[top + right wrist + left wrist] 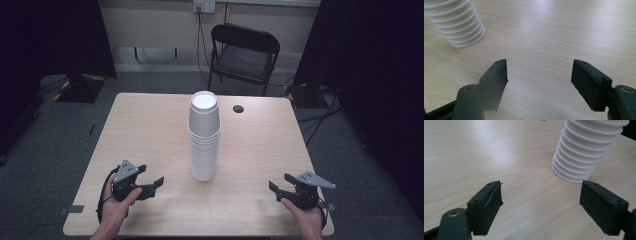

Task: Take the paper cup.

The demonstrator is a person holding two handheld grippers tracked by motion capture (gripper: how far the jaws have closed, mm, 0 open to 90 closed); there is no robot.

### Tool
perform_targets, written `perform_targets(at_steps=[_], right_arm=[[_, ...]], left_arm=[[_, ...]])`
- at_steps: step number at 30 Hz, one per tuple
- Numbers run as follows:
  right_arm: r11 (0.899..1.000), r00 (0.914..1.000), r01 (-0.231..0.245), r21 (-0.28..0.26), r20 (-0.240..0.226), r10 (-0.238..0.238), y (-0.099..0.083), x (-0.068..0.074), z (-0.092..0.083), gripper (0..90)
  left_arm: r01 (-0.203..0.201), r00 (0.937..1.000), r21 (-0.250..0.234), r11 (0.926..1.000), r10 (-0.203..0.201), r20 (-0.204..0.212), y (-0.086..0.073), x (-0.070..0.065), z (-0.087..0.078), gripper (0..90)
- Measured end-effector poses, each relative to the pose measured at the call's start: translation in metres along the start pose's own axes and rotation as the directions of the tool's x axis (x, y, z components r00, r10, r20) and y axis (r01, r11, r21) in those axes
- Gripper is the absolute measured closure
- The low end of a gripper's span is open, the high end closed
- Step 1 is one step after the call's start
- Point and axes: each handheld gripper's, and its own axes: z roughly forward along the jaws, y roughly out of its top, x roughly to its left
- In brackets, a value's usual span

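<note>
A tall stack of white cups (204,137) is standing upright near the middle of the wooden table (150,125), mouth up, each cup nesting inside the one below so that the rims are forming a column of even ridges (the left gripper view is showing these ridges close up, smooth and matte). The topmost cup is showing a pale, bare interior with nothing visible inside it. The tabletop is showing a light wood grain with a soft sheen, and a small dark round hole (238,108) is sitting toward its far edge. The left gripper (151,177) is resting near the table's front left with its flat black jaws spread wide and gripping nothing, well apart from the stack. The right gripper (280,184), at the front right, is likewise gaping with nothing between its jaws.
</note>
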Motion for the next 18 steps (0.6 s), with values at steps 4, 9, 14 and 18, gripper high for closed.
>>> perform_targets(at_steps=[4,9,14,18], right_arm=[[0.999,0.9997,0.022,0.028,0.003,-0.022,0.0,0.003,0.003,30.4],[0.997,0.9985,0.043,0.059,-0.036,-0.041,-0.002,0.004,0.015,28.0],[0.999,0.9983,0.03,0.04,-0.051,-0.028,0.001,0.001,0.016,26.6],[0.998,0.9987,0.038,0.047,-0.035,-0.037,0.002,0.001,0.015,24.2]], left_arm=[[0.0,1.0,-0.004,1.0,0.0,0.009,0.002,-0.002,0.001,19.5],[-0.005,1.0,0.002,1.0,0.005,-0.004,0.004,-0.008,0.005,23.3],[0.025,0.9985,0.001,0.9997,-0.025,0.049,0.008,-0.011,0.005,26.3],[0.032,0.9962,-0.015,0.9994,-0.031,0.081,0.017,-0.015,0.0,27.8]])
